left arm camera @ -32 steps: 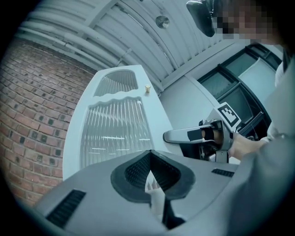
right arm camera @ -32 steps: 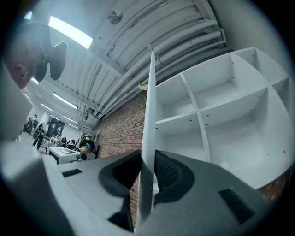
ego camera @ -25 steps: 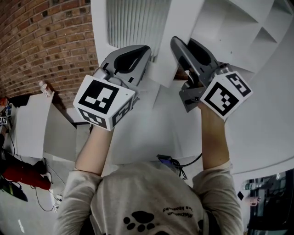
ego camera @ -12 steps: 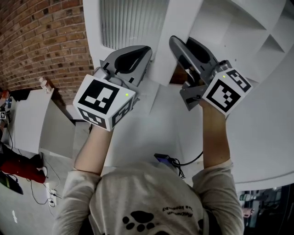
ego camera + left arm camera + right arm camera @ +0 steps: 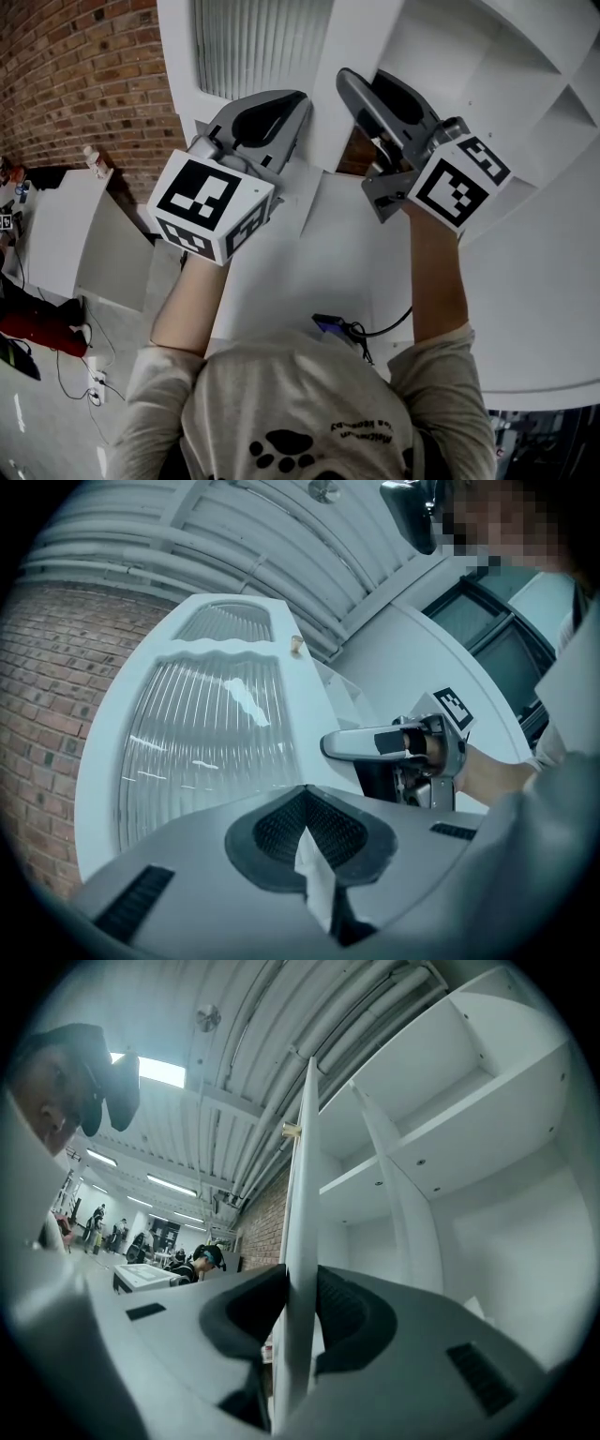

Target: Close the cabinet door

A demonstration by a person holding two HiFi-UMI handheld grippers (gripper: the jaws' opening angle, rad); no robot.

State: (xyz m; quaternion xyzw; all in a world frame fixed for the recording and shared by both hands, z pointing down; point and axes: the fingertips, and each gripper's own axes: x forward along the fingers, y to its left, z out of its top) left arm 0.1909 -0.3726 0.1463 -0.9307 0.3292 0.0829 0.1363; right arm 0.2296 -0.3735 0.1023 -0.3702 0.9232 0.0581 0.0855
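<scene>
The white cabinet door (image 5: pixel 361 66) with ribbed glass (image 5: pixel 262 42) stands open in front of the shelves (image 5: pixel 487 56). My right gripper (image 5: pixel 349 89) is shut on the door's free edge. In the right gripper view the door (image 5: pixel 302 1176) runs edge-on between the pads of the right gripper (image 5: pixel 300 1283), with a small knob (image 5: pixel 292 1130) higher up. My left gripper (image 5: pixel 298 117) is beside the door's lower left, jaws together. In the left gripper view the left gripper (image 5: pixel 305 799) faces the ribbed glass (image 5: pixel 206 733), and a thin white scrap (image 5: pixel 314 874) shows in its seam.
A brick wall (image 5: pixel 84 84) stands left of the cabinet. White furniture (image 5: pixel 66 244) sits below it at the left. A small device with a cable (image 5: pixel 333 325) hangs at the person's chest. Open white shelves (image 5: pixel 450 1138) lie right of the door. People (image 5: pixel 202 1258) work far behind.
Both grippers and the held door edge have shifted a little left and up in the head view. The right grip on the door is unchanged.
</scene>
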